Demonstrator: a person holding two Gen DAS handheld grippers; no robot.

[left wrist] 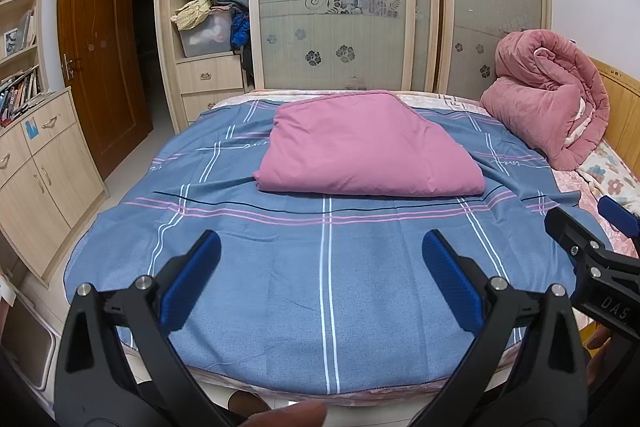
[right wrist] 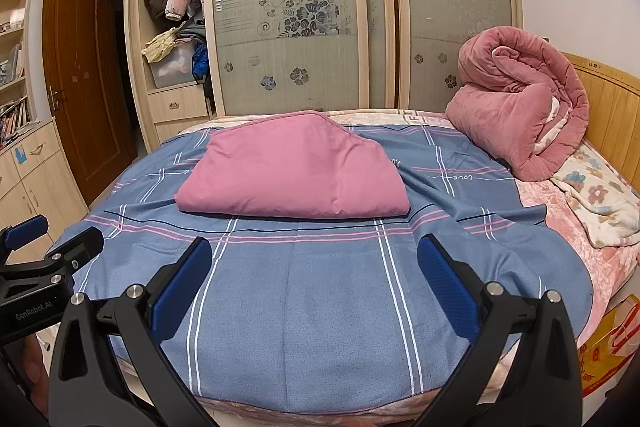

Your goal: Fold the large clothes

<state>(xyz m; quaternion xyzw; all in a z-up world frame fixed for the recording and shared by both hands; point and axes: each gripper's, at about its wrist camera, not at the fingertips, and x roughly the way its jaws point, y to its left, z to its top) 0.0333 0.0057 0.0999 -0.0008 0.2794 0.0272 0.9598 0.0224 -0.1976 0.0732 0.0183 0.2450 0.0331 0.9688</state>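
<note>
left hand-held gripper (left wrist: pixel 320 279): jaws spread, empty, over near bed edge, short of the pink bundle
pink bundle (left wrist: pixel 370 143): already folded, lying mid-bed on blue plaid sheet (left wrist: pixel 280 267)
right hand-held gripper (right wrist: pixel 314 283): jaws apart, empty, also short of bundle
risk: pinching the sheet along with the bundle, dragging both; loose top layer could slip and unfold

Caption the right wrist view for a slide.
Open right claw above blue plaid sheet; folded pink cloth lies beyond.
</note>
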